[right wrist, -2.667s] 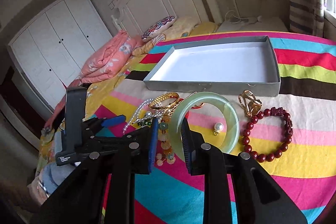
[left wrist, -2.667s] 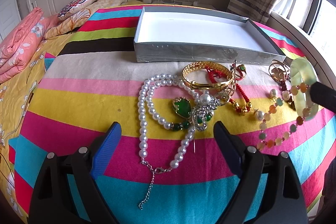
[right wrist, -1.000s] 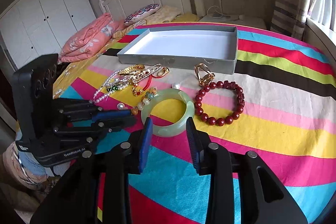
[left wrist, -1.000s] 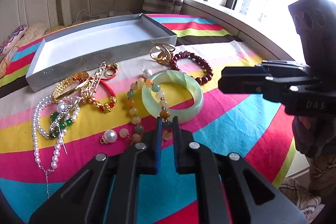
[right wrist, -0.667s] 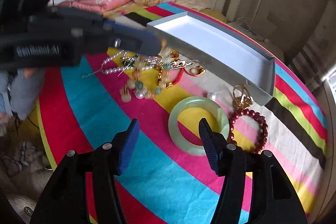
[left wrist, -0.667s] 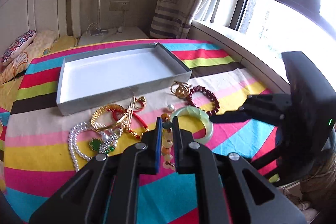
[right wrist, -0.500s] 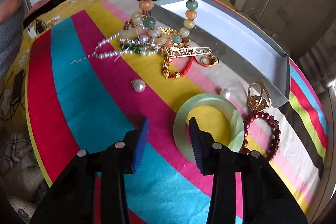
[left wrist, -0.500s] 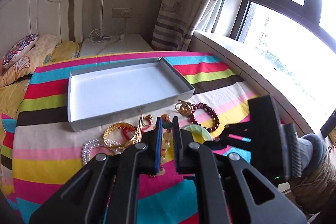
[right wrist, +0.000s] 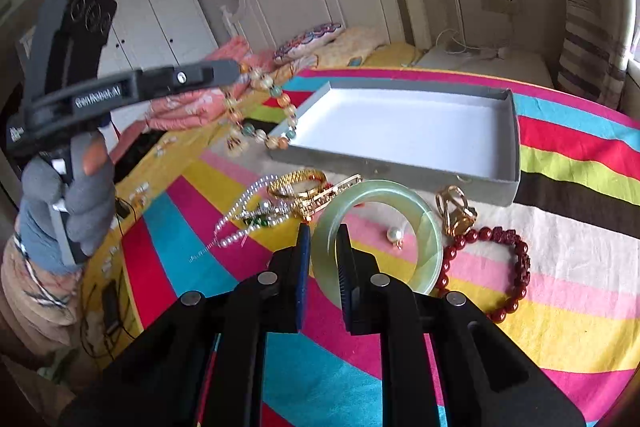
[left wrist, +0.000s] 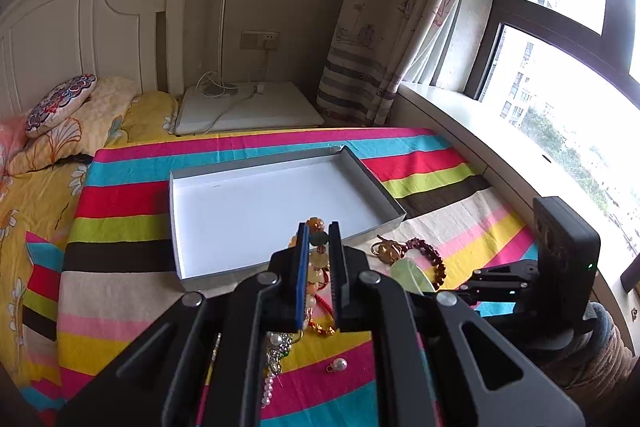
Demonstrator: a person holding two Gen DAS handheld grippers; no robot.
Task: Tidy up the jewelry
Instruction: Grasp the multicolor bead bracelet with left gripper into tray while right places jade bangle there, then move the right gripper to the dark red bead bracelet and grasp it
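My left gripper (left wrist: 319, 233) is shut on a multicoloured bead bracelet (left wrist: 318, 259) and holds it in the air near the left front corner of the empty grey-and-white tray (left wrist: 188, 271). In the right wrist view the bracelet (right wrist: 256, 107) hangs from that gripper (right wrist: 236, 69), left of the tray (right wrist: 400, 167). My right gripper (right wrist: 322, 231) is shut on the rim of a pale green jade bangle (right wrist: 428, 227), which is tilted up off the striped cloth.
On the cloth in front of the tray lie a pearl necklace (right wrist: 240, 215), a gold bangle (right wrist: 294, 183), a gold ring piece (right wrist: 456, 211), a dark red bead bracelet (right wrist: 496, 267) and a loose pearl (right wrist: 394, 235). Pillows (left wrist: 60, 103) lie at far left.
My left gripper closed on the bead bracelet and lifted it high off the cloth toward the tray. My right gripper closed on the jade bangle's rim and tilted it up.
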